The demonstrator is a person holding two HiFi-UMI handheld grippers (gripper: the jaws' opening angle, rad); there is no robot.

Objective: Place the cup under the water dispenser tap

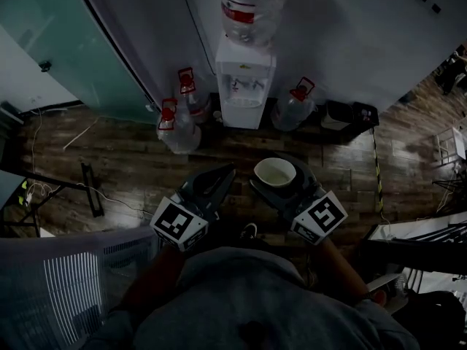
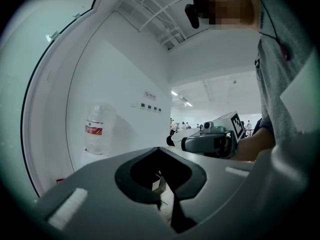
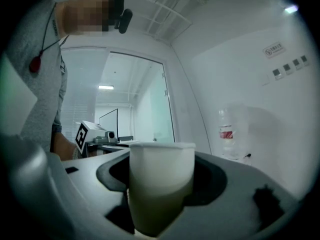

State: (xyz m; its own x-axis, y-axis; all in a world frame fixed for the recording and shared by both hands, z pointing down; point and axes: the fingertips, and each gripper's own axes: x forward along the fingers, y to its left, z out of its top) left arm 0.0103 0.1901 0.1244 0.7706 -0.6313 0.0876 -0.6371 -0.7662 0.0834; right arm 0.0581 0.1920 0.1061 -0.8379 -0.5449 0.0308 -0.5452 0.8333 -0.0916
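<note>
A white paper cup point(image 1: 275, 172) stands upright between the jaws of my right gripper point(image 1: 278, 179), which is shut on it; the right gripper view shows the cup point(image 3: 161, 179) filling the middle between the jaws. The white water dispenser point(image 1: 246, 79), with a clear bottle point(image 1: 252, 6) on top, stands ahead against the wall, its tap recess point(image 1: 244, 86) well beyond the cup. My left gripper point(image 1: 217, 181) hovers beside the right one, shut and with nothing in it point(image 2: 159, 149). The bottle also shows in both gripper views point(image 2: 97, 129) point(image 3: 227, 131).
Three water jugs with red handles point(image 1: 179, 126) point(image 1: 193, 93) point(image 1: 294, 108) sit on the wooden floor either side of the dispenser. A black bin point(image 1: 337, 114) stands right of it. A teal glass wall point(image 1: 66, 42) runs along the left. A white chair back point(image 1: 66, 275) is near my left side.
</note>
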